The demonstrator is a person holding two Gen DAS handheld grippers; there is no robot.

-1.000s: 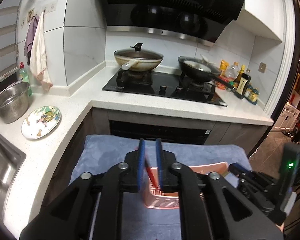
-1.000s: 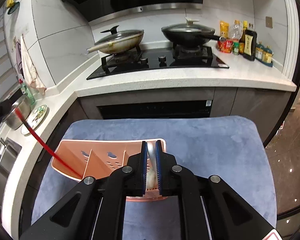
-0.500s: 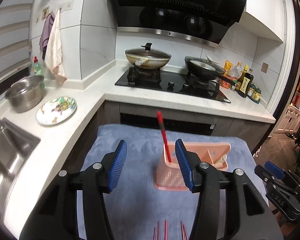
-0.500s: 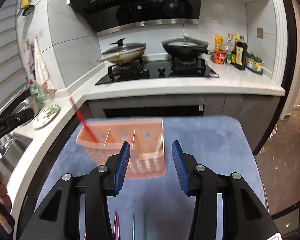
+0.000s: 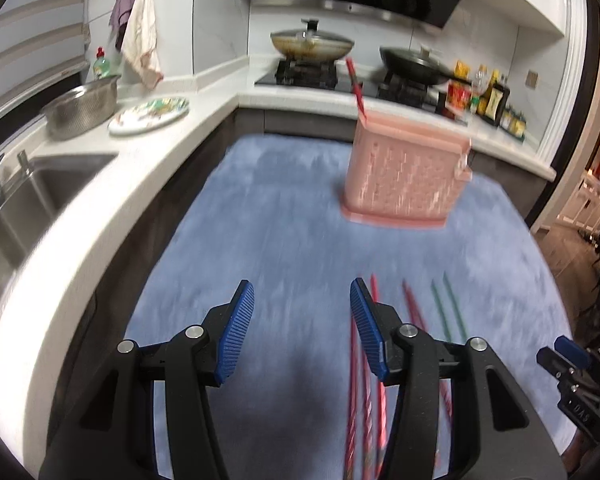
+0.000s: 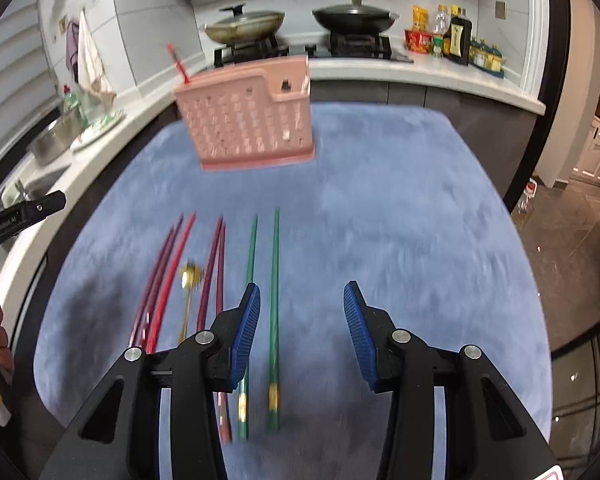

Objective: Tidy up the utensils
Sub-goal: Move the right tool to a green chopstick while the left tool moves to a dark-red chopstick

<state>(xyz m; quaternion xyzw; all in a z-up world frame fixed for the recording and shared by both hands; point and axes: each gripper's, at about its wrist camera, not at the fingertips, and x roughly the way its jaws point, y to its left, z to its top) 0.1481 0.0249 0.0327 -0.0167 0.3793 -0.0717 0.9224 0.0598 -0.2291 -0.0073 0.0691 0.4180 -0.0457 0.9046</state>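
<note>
Left gripper (image 5: 302,320) and right gripper (image 6: 302,320) both stood open, nothing between the pads. Red chopsticks (image 6: 168,268), gold spoon (image 6: 189,280) and green chopsticks (image 6: 275,280) lay near the blue mat's (image 6: 400,220) front edge; pink holder (image 6: 252,120), one red chopstick (image 6: 179,63) inside, near its far edge.

Dim indoor light in both wrist views, cool and slightly bluish. Strong fisheye bending at the edges, black vignette in every corner. Motion blur across the blue mat (image 5: 284,216), streaked vertically; pink basket (image 5: 404,176) soft and smeared, chopsticks (image 6: 220,264) doubled. Sharp black gripper arms and blue pads (image 6: 246,328) in the lower centre of each frame. Dark soft shadow on the mat, lower centre in the left view, lower left in the right. Warm glow at the far right edge.
</note>
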